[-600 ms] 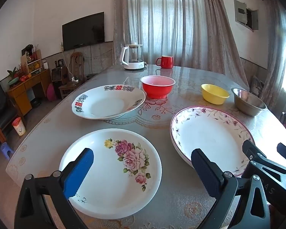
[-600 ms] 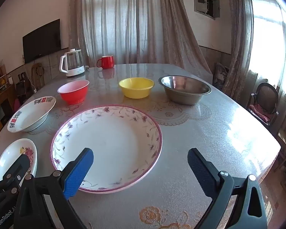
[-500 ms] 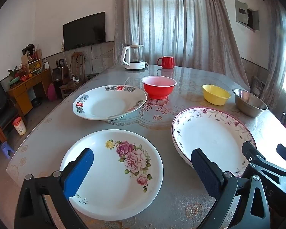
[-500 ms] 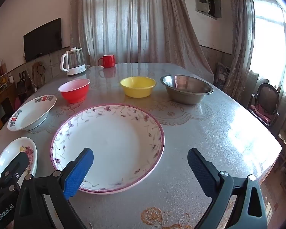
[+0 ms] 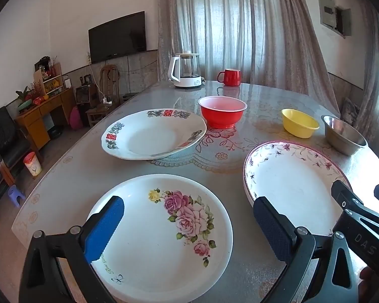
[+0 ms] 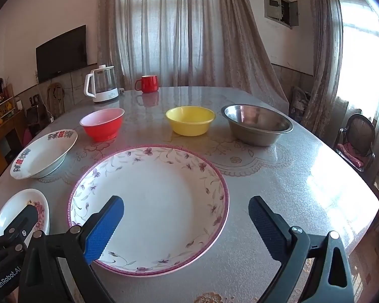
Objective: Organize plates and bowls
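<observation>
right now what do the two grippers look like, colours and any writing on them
Both are black angular frames with silver rivets at the joints. The left gripper and the right gripper each carry ridged blue pads inside the fingers. White lettering shows on the frames: "GenRobot.AI" on the left one, "DAS" on the right. No cables or sleeves are visible.

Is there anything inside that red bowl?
The red bowl looks empty: its pale inner wall shows bare in both views. Its near wall hides the very bottom, so that part cannot be seen.
</observation>
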Available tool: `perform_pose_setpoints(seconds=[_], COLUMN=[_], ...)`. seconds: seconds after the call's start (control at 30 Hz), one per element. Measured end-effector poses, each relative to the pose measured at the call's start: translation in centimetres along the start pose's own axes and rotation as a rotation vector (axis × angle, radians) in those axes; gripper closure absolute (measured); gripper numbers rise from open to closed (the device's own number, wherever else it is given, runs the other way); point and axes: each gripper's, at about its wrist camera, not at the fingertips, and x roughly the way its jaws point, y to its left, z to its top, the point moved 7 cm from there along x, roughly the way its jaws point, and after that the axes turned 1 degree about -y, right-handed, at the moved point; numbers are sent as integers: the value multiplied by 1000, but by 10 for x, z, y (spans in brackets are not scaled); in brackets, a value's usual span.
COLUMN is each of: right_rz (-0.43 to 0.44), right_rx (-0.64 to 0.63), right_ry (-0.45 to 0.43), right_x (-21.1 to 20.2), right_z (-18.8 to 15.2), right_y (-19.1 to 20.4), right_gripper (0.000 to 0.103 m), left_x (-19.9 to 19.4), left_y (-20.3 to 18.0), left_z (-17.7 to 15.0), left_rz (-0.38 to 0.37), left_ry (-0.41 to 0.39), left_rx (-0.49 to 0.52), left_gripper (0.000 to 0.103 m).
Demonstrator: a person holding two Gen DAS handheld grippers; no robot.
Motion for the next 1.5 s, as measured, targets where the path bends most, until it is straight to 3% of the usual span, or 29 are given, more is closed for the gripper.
perform_pose_setpoints(seconds=[1.5], right_rz=[17], right_rx=[4], right_ry=[24], right_x=[2], right_z=[-6], right_y=[-3], right_gripper=[2], left_x=[-1], left_y=[-9], left_z=[-4], left_rz=[-27], left_ry=[30], left_rx=[24], left_gripper=[0])
